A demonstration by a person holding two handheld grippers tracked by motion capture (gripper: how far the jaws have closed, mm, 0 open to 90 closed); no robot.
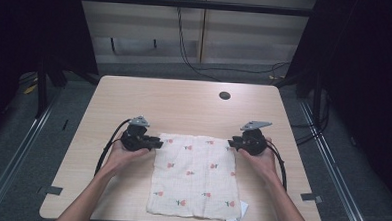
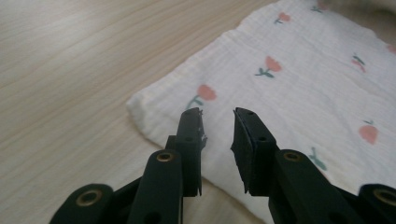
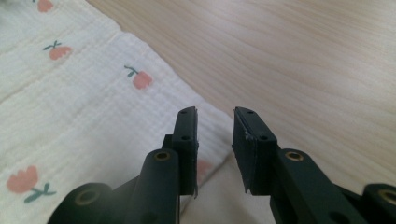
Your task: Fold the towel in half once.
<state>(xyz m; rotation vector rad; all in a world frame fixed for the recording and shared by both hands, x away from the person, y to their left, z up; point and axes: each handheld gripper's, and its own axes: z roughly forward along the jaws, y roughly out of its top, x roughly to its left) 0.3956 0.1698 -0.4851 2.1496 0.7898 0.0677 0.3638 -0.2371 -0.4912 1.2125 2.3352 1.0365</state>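
White cloth (image 1: 194, 176) w/ small red flowers lies flat on table (image 1: 184, 102), near front edge, between both hands; left tool (image 1: 155, 144) at cloth's far-left corner, jaws a narrow gap apart over the corner, gripping nothing; right tool (image 1: 231, 143) at far-right corner, same narrow gap, nothing between jaws.

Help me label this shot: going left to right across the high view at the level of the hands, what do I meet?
Left hand-held gripper → white cloth with small red flowers → right hand-held gripper, all on the wooden table.
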